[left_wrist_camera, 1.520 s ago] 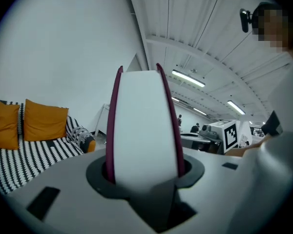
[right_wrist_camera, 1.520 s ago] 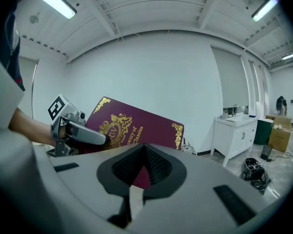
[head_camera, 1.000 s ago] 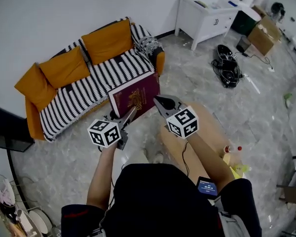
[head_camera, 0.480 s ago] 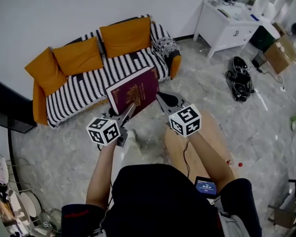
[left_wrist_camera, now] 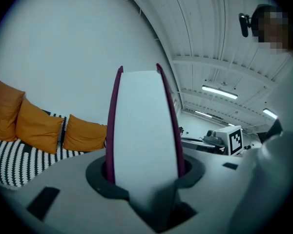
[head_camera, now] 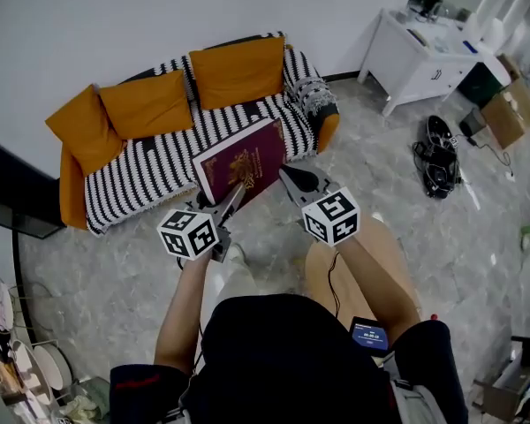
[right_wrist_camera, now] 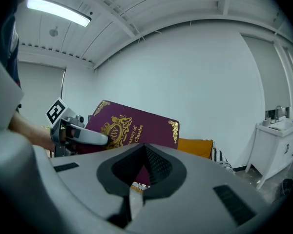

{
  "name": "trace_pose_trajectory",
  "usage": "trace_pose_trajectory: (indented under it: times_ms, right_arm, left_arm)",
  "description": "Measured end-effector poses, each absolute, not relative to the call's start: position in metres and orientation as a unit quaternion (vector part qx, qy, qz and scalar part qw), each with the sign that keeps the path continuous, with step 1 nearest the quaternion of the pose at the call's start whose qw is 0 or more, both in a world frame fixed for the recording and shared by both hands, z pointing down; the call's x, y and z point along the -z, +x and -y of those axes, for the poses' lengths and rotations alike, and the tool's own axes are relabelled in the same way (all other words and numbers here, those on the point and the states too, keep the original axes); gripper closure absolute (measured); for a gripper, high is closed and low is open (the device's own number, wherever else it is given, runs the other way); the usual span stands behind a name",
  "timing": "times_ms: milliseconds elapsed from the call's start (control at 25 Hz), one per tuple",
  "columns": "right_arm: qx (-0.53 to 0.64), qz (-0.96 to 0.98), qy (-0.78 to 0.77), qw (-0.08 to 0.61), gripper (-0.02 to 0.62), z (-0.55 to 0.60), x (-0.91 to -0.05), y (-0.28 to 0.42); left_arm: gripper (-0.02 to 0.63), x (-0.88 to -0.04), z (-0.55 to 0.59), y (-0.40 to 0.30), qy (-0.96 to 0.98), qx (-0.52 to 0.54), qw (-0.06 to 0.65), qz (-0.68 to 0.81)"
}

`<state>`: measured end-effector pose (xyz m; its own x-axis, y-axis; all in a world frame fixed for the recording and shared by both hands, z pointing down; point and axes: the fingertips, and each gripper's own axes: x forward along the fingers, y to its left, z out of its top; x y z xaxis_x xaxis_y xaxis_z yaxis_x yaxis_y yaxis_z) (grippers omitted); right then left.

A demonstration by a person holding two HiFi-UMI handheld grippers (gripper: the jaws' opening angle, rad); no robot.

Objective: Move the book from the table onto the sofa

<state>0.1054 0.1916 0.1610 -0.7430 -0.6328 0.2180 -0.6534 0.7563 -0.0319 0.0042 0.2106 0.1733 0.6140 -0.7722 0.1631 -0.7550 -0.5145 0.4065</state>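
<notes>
A maroon hardback book (head_camera: 243, 162) with gold print is held in the air, tilted, in front of the sofa (head_camera: 150, 170). My left gripper (head_camera: 232, 194) is shut on the book's lower edge; in the left gripper view its white page edge (left_wrist_camera: 144, 126) stands between the jaws. My right gripper (head_camera: 287, 177) hovers just right of the book's lower corner, shut with nothing in it. The right gripper view shows the book's cover (right_wrist_camera: 136, 128) beyond my right gripper (right_wrist_camera: 145, 156). The black-and-white striped sofa carries three orange cushions (head_camera: 146, 104).
A round wooden table (head_camera: 375, 254) lies under my right arm. A white cabinet (head_camera: 420, 56), a black bag (head_camera: 437, 144) and a cardboard box (head_camera: 512, 109) sit at the right. A dark panel (head_camera: 9, 206) stands at the left. The floor is grey marble.
Both grippers and the book have travelled together toward the sofa, which now lies more centred ahead. The left grip on the book is unchanged and the right gripper stays shut.
</notes>
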Motion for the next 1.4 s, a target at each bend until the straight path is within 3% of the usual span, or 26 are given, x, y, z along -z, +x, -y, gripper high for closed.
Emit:
trace_pose_trajectory:
  times_ms: [760,1400]
  right_arm:
    - [-0.072,0.925,0.351,0.129,0.578,-0.031,-0.167,-0.039]
    - [-0.109,0.914,0.360,0.150,0.579,0.041,-0.201,-0.053]
  left_arm:
    - [0.388,-0.176,-0.046,-0.138,0.875,0.010,0.239,0.422]
    - [0.388,-0.207,0.030,-0.154,0.876,-0.008,0.268,0.402]
